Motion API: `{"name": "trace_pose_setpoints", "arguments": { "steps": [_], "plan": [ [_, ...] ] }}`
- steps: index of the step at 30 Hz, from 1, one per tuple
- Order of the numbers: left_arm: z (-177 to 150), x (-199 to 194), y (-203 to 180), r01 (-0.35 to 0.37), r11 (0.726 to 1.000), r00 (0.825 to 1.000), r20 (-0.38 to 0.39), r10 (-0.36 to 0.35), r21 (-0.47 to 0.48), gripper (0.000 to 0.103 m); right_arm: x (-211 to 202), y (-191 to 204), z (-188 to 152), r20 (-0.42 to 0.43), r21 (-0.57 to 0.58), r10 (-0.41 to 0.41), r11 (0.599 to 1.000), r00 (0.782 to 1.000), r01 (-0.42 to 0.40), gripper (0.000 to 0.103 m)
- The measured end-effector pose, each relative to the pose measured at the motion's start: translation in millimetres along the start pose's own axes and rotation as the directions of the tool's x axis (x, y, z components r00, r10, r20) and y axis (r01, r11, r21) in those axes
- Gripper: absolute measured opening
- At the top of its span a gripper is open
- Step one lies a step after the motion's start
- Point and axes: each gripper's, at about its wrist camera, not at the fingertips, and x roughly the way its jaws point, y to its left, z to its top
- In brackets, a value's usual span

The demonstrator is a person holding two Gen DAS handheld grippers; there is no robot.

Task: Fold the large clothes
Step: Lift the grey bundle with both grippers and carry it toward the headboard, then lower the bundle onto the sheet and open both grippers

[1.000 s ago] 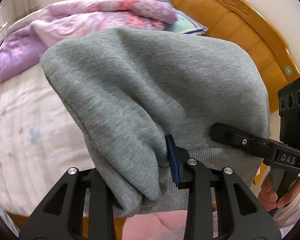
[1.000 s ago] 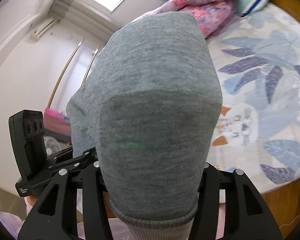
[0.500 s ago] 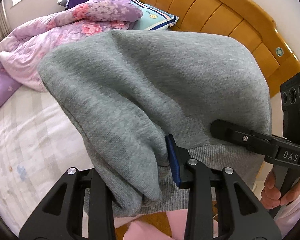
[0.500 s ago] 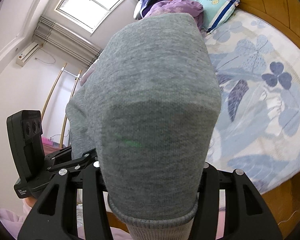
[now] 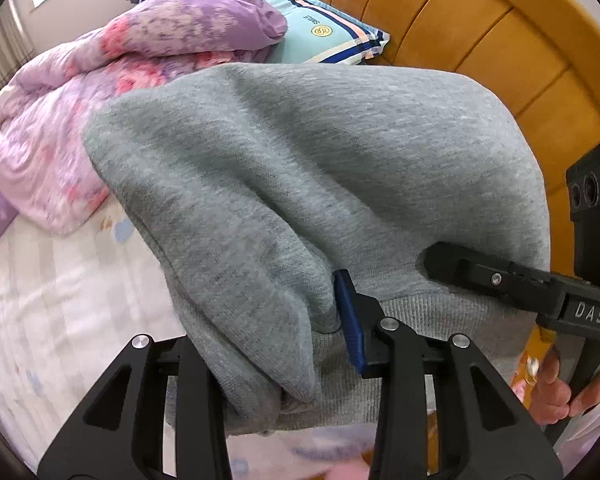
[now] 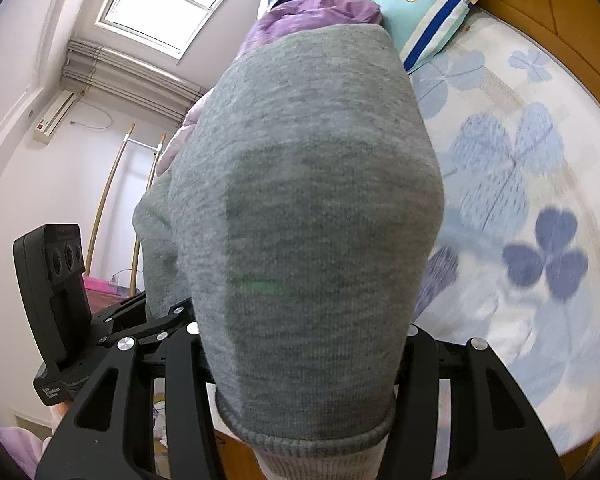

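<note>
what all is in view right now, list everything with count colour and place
sweatshirt: 1, grey, draped over both grippers above the bed
quilt: 1, purple and pink floral, bunched at the head of the bed
pillow: 1, turquoise with stripes, against the headboard
bedsheet: 1, white with blue leaves
headboard: 1, orange wood
window: 1, white frame
left gripper: black, jaws opening, hem between
right gripper: black, on the hem
hand: 1, holding the right gripper's handle
</note>
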Motion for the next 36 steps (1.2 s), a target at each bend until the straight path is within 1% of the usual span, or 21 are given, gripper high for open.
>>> {"name": "trace_pose_setpoints", "arguments": {
  "steps": [4, 8, 12, 15, 17, 18, 19, 20, 21, 22, 23, 25, 27, 28, 30, 31, 32, 33, 34, 35, 36],
  "plan": [
    [54.1, 68.0, -11.4, -0.026, 1.000, 0.999, -0.036, 0.026, -0.003, 0.036, 26.9, -46.1, 49.3, -0.031, 0.022, -0.004, 1.000, 1.000, 0.005, 0.047],
    [93.7, 136.4, -14.2, -0.043, 0.999, 0.997, -0.066, 0.043, -0.011, 0.036, 59.6, -94.3, 90.2, -0.069, 0.045, 0.002, 0.999, 0.998, 0.001, 0.047],
    [109.0, 195.6, -10.6, -0.054, 0.998, 0.994, -0.097, 0.051, -0.028, 0.037, 98.2, -144.3, 119.0, -0.138, 0.054, -0.036, 0.998, 0.990, 0.043, 0.049],
    [105.6, 245.3, -5.4, -0.077, 0.996, 0.988, -0.134, 0.072, -0.036, 0.045, 127.9, -177.4, 125.4, -0.199, 0.049, -0.090, 0.994, 0.976, 0.101, 0.054],
    [95.4, 286.5, 1.4, -0.118, 0.992, 0.975, -0.194, 0.109, -0.036, 0.047, 144.5, -195.7, 123.6, -0.236, 0.036, -0.176, 0.981, 0.956, 0.190, 0.072],
    [88.6, 300.8, 3.6, -0.137, 0.990, 0.966, -0.227, 0.127, -0.032, 0.047, 156.5, -208.6, 121.2, -0.261, 0.010, -0.288, 0.954, 0.922, 0.301, 0.074],
    [76.9, 322.6, 8.6, -0.180, 0.983, 0.940, -0.298, 0.167, -0.016, 0.047, 161.9, -216.7, 119.3, -0.270, -0.003, -0.359, 0.928, 0.893, 0.372, 0.079],
    [65.4, 335.2, 12.7, -0.215, 0.977, 0.915, -0.347, 0.204, 0.005, 0.047, 164.2, -223.0, 117.3, -0.275, -0.007, -0.400, 0.910, 0.875, 0.414, 0.087],
    [56.1, 338.8, 15.2, -0.229, 0.973, 0.903, -0.371, 0.218, 0.014, 0.047, 160.9, -225.2, 115.0, -0.269, 0.010, -0.396, 0.910, 0.878, 0.413, 0.088],
    [46.0, 339.6, 22.2, -0.235, 0.972, 0.898, -0.381, 0.221, 0.010, 0.047, 154.6, -224.3, 112.4, -0.263, 0.031, -0.391, 0.910, 0.882, 0.413, 0.089],
    [38.2, 335.3, 29.1, -0.246, 0.969, 0.897, -0.378, 0.229, 0.002, 0.048, 149.0, -222.2, 109.9, -0.260, 0.041, -0.395, 0.907, 0.881, 0.419, 0.089],
    [29.1, 322.2, 40.2, -0.267, 0.964, 0.901, -0.360, 0.242, -0.020, 0.056, 127.2, -213.7, 101.1, -0.233, 0.050, -0.442, 0.884, 0.866, 0.464, 0.089],
    [27.3, 307.2, 46.5, -0.253, 0.966, 0.920, -0.320, 0.225, -0.048, 0.061, 104.7, -204.7, 92.0, -0.189, 0.049, -0.498, 0.856, 0.847, 0.514, 0.089],
    [28.9, 302.3, 47.5, -0.235, 0.971, 0.929, -0.306, 0.207, -0.054, 0.061, 89.4, -195.3, 85.2, -0.140, 0.043, -0.530, 0.840, 0.836, 0.540, 0.089],
    [40.0, 295.1, 44.9, -0.202, 0.978, 0.947, -0.267, 0.180, -0.059, 0.061, 60.1, -185.3, 83.3, -0.017, 0.027, -0.601, 0.799, 0.799, 0.601, 0.089],
    [47.0, 292.6, 42.8, -0.192, 0.980, 0.955, -0.241, 0.173, -0.060, 0.061, 42.4, -174.2, 79.7, 0.076, 0.015, -0.612, 0.790, 0.788, 0.612, 0.079],
    [55.6, 289.9, 40.7, -0.185, 0.981, 0.964, -0.207, 0.169, -0.063, 0.061, 30.9, -165.9, 77.7, 0.136, 0.004, -0.583, 0.809, 0.801, 0.588, 0.045],
    [68.8, 288.3, 36.7, -0.194, 0.979, 0.971, -0.152, 0.183, -0.062, 0.061, 28.0, -168.0, 84.3, 0.155, -0.004, -0.541, 0.836, 0.827, 0.548, 0.030],
    [79.3, 288.5, 34.9, -0.204, 0.977, 0.974, -0.115, 0.196, -0.060, 0.061, 31.6, -167.9, 90.0, 0.135, -0.025, -0.476, 0.875, 0.869, 0.483, 0.014],
    [95.3, 291.4, 32.9, -0.195, 0.979, 0.979, -0.073, 0.190, -0.067, 0.060, 47.8, -172.4, 98.4, 0.065, -0.055, -0.447, 0.891, 0.892, 0.450, 0.007],
    [107.7, 298.4, 28.8, -0.165, 0.983, 0.986, -0.049, 0.161, -0.085, 0.057, 60.7, -177.0, 104.0, 0.025, -0.068, -0.458, 0.886, 0.889, 0.458, 0.005]
  ]
}}
